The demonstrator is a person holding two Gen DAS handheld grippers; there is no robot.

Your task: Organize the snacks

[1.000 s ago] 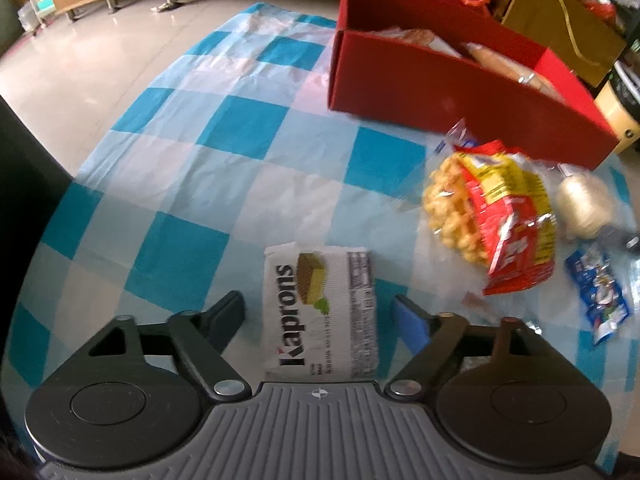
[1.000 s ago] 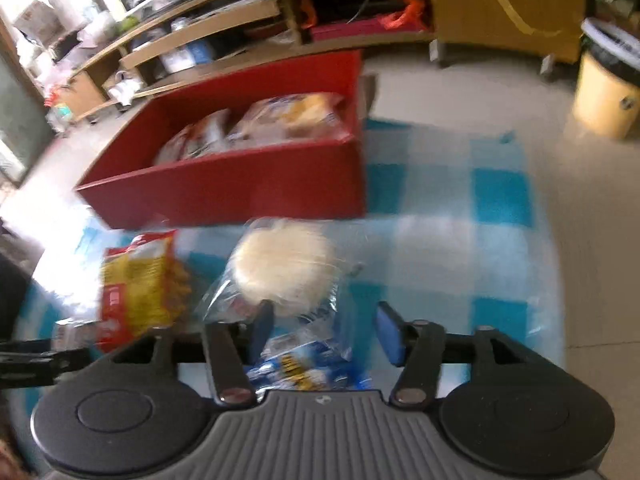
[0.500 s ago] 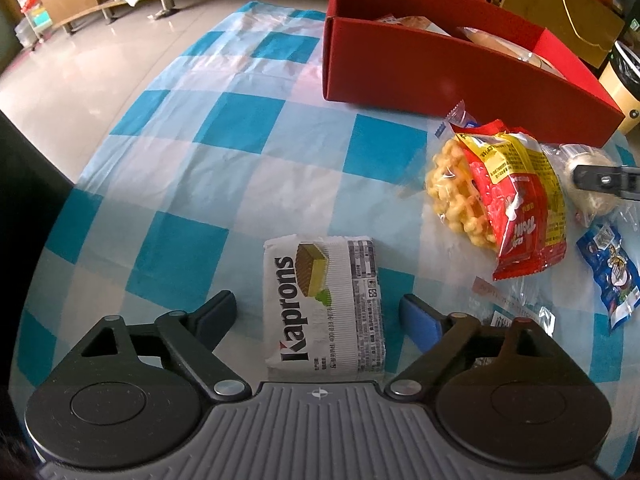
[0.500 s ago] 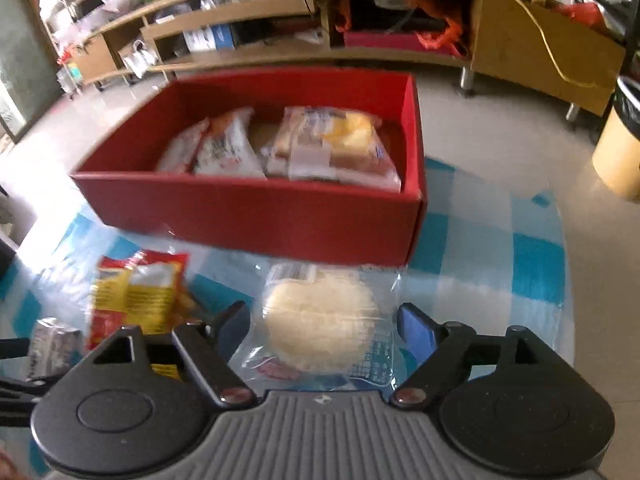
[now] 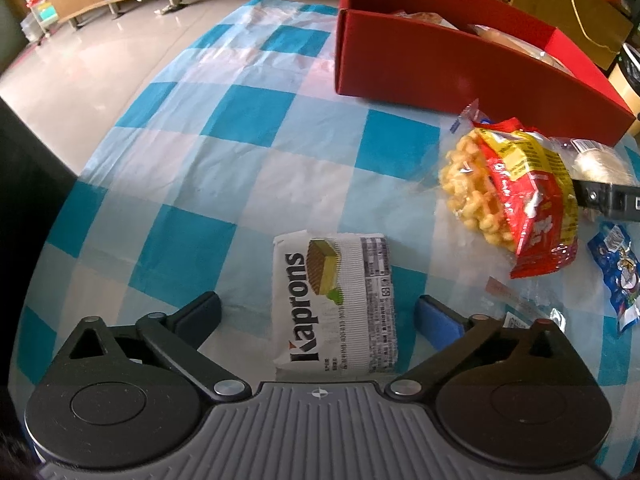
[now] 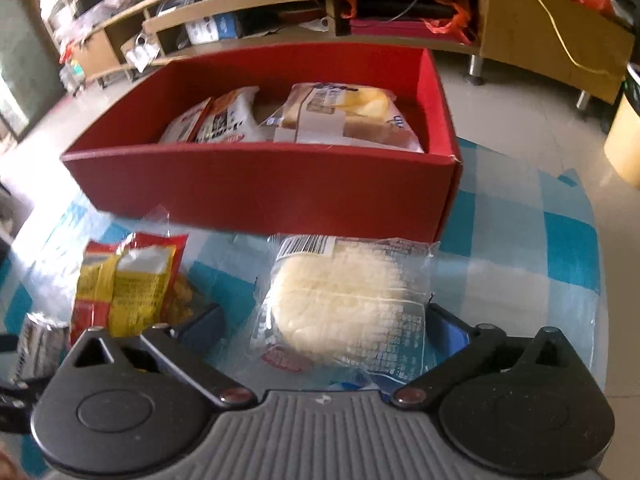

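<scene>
Two sets of jaws, both spread as wide as they go, and both have just been opening. My left gripper (image 5: 318, 316) points down over the Kaprons wafer pack (image 5: 334, 304), which lies flat on the surface between the two fingers, with a clear gap of cloth on either side, so neither pad touches it. My right gripper (image 6: 326, 330) straddles the round white bun in its clear wrapper (image 6: 342, 306); the wrapper's edges come near both fingers, though I cannot tell whether they brush the pads, and the bun rests on the surface rather than in a grip.

Just beside the bun, on its left in the right wrist view, lies the red and yellow bag of curly corn snacks (image 6: 128, 280), and past that bag I can see the end of the wafer pack. In the left wrist view a small blue packet (image 5: 618, 276) lies beyond the snack bag, near the frame's right edge.

Everything sits on a blue and white checked cloth (image 5: 224, 160). Further back stands the red cardboard box (image 6: 264, 188), its near wall almost touching the bun's wrapper. Inside it are a bread loaf in clear wrap (image 6: 344, 116) and white and orange snack packs (image 6: 216, 120), leaning together.
</scene>
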